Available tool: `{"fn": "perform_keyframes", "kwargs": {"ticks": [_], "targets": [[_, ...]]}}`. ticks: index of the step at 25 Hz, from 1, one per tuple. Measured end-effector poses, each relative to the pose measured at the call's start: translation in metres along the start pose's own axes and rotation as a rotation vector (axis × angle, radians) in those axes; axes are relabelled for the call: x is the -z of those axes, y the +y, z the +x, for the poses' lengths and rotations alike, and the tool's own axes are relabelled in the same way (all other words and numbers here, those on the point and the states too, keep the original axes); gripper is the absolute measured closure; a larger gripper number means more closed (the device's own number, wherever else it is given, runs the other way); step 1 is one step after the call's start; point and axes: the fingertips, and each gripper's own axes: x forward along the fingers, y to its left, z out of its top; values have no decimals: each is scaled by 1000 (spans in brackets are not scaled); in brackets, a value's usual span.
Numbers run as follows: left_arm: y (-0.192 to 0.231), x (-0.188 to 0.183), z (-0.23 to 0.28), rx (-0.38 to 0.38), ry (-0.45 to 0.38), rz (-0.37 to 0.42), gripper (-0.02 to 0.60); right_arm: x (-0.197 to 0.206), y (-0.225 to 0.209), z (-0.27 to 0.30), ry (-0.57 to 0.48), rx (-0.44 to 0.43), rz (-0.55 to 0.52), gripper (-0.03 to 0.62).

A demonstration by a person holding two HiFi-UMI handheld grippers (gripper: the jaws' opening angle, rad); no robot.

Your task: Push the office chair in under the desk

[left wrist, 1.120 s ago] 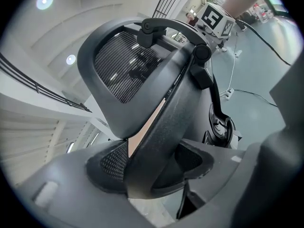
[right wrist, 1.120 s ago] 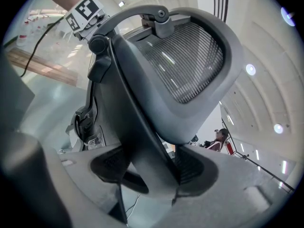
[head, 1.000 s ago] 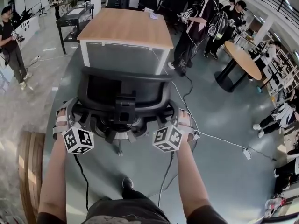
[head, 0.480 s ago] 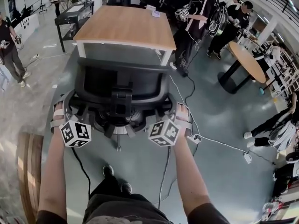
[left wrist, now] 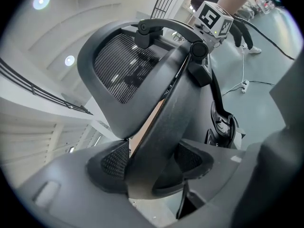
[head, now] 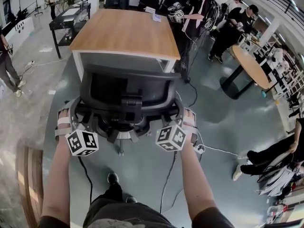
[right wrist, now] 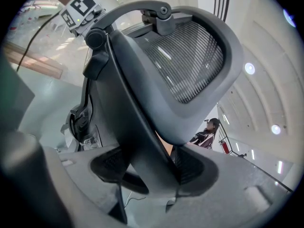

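Head view: office chair (head: pixel 126 91) sits just short of the counter (head: pixel 126 32). Its back frame runs between both claws, left claw (left wrist: pixel 152 167) closing on it, right claw (right wrist: pixel 149 170) pinching it. An uneven shove could swing it into a counter leg (head: pixel 166 66).

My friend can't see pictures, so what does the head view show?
Seen from above, a person holds the back of a black office chair with the left gripper and right gripper, the left one's jaws closing on its frame, facing a wooden-topped desk just ahead. Other people stand around the room.
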Motion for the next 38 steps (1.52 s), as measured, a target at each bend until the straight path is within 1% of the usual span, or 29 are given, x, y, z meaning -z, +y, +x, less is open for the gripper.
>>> {"fn": "perform_keyframes", "kwargs": {"ticks": [7,11,16,20,23,32,38], "targets": [[19,2,74,12,-19,13,262,-5,-19,69,11,12,13,316],[30,1,104,18,-24,14,262,-10,-29,99,32,8,19,315],[43,0,135,4,-34,18,264,-15,-41,128,26,22,20,315],[52,4,149,0,-26,15,264,-23,-47,144,16,26,14,315],[62,3,161,-19,-23,22,265,-29,-57,160,-2,28,10,315],[80,12,224,-22,19,3,264,-42,-72,225,-38,30,-5,315],[95,19,262,-27,41,-3,262,-53,-82,263,-35,32,-8,316]]}}
